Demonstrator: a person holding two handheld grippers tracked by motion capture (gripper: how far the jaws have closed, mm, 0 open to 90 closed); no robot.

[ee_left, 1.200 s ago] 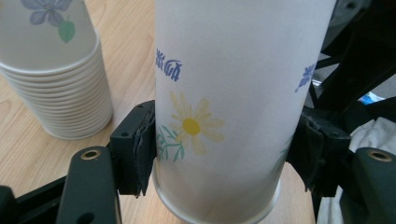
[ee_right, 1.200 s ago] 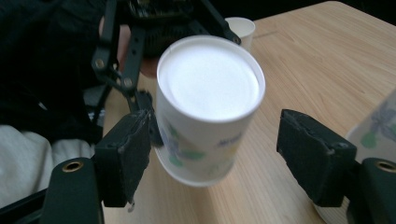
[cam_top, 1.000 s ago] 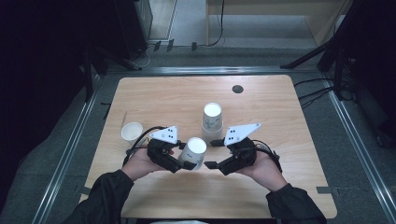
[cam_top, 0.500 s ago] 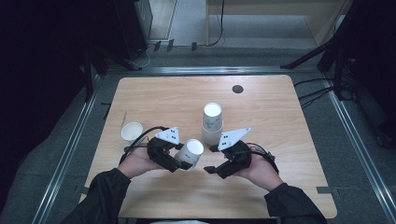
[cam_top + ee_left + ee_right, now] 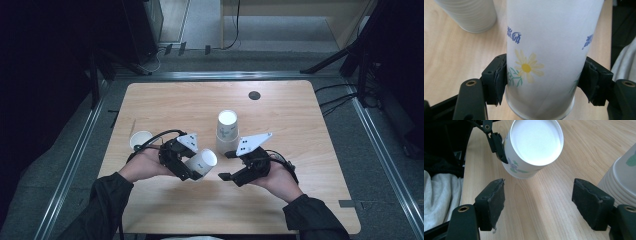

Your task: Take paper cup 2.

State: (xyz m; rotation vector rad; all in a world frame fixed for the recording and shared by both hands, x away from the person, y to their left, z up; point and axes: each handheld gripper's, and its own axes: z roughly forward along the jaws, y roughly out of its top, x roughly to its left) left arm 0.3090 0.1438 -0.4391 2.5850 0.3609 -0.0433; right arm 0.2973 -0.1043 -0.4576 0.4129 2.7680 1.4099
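Paper, white with a printed daisy: that is the cup [image 5: 201,163] our left gripper [image 5: 186,167] grasps across its body, tilted, its closed base facing the right gripper; its mouth is cut off in the left gripper view. Our left jaws have eased a touch in the last half second, pads still on the cup. Left of us a small white cup [image 5: 140,139] stands alone. Behind, a stack of upturned cups [image 5: 226,131] stands on the desk [image 5: 300,120]. Our right gripper [image 5: 230,165] has drawn slightly back from the cup since earlier, jaws released, empty.
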